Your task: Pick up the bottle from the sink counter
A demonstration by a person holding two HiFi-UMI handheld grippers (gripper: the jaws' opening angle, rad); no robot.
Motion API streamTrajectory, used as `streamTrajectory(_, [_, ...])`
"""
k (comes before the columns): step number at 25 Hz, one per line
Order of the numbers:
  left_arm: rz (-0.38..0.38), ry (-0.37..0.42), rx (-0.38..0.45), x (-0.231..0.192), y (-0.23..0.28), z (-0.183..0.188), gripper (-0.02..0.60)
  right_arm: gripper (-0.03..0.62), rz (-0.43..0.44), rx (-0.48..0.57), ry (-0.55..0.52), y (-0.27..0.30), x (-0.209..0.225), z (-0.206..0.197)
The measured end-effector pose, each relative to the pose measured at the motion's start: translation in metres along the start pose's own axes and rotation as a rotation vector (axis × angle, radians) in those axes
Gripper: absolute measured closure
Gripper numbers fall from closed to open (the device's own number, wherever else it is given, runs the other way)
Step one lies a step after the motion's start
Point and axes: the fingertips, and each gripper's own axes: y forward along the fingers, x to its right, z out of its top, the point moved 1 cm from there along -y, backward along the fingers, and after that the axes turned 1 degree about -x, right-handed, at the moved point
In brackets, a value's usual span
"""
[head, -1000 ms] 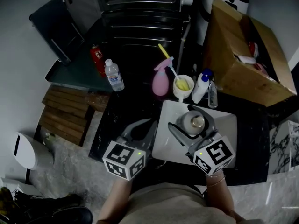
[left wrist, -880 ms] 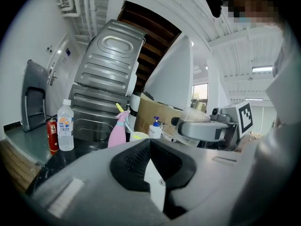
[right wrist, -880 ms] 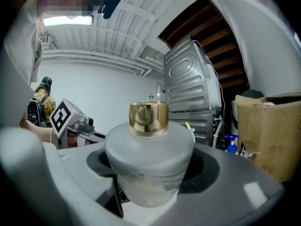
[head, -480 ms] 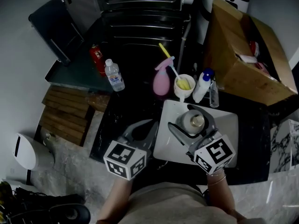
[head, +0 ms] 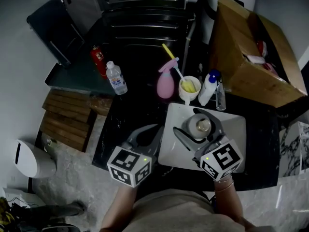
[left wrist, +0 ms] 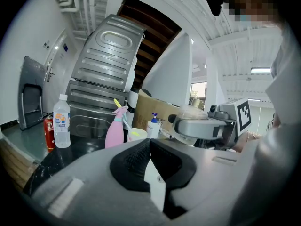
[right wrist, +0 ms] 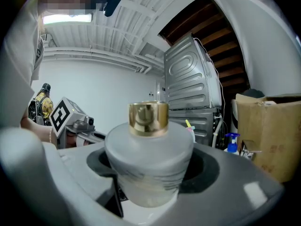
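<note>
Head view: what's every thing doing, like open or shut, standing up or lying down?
frosted bottle: upright, gold cap on, held.
right gripper: shut on the frosted bottle.
left gripper: shut, empty.
water bottle: upright, capped.
pink spray bottle: upright.
cardboard box: open.

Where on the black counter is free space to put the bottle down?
Bare counter lies between the water bottle and the pink spray bottle, running down to the left of the sink. Behind the sink it is crowded: cup, pump bottle, cardboard box.
</note>
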Motion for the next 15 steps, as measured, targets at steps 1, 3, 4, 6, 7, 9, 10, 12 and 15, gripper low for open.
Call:
streamTrajectory(1, [-0.002, 0.0, 0.0, 0.0002, 0.0005, 0.0002, 0.577, 0.252, -0.001, 0.0, 0.001, 0.0, 0.0002, 0.0001])
streamTrajectory(3, [-0.005, 0.0, 0.001, 0.0003, 0.001, 0.0006, 0.577, 0.252, -0.002, 0.0, 0.003, 0.0002, 0.0007, 0.0001])
streamTrajectory(4, [-0.006, 0.0, 0.001, 0.0002, 0.0012, 0.0008, 0.577, 0.252, -0.003, 0.0, 0.003, 0.0005, 0.001, -0.0001])
streamTrajectory(6, [-0.007, 0.0, 0.003, -0.0002, 0.0013, 0.0009, 0.577, 0.252, -0.005, -0.002, 0.002, 0.0011, 0.0014, -0.0008])
streamTrajectory(7, [-0.007, -0.001, 0.003, -0.0005, 0.0012, 0.0009, 0.577, 0.252, -0.007, -0.003, 0.001, 0.0012, 0.0016, -0.0011])
streamTrajectory(9, [-0.005, -0.005, 0.003, -0.0013, 0.0011, 0.0006, 0.577, 0.252, -0.008, -0.006, -0.001, 0.0014, 0.0017, -0.0017])
streamTrajectory(10, [-0.004, -0.006, 0.003, -0.0019, 0.0013, 0.0004, 0.577, 0.252, -0.007, -0.007, -0.002, 0.0016, 0.0017, -0.0021])
streamTrajectory(12, [-0.003, -0.008, 0.002, -0.003, 0.0019, -0.0009, 0.577, 0.252, -0.007, -0.009, -0.001, 0.0023, 0.0015, -0.0034])
streamTrajectory(15, [-0.005, -0.011, 0.001, -0.0037, 0.0024, -0.0019, 0.577, 0.252, -0.007, -0.012, 0.004, 0.0034, 0.0009, -0.0047])
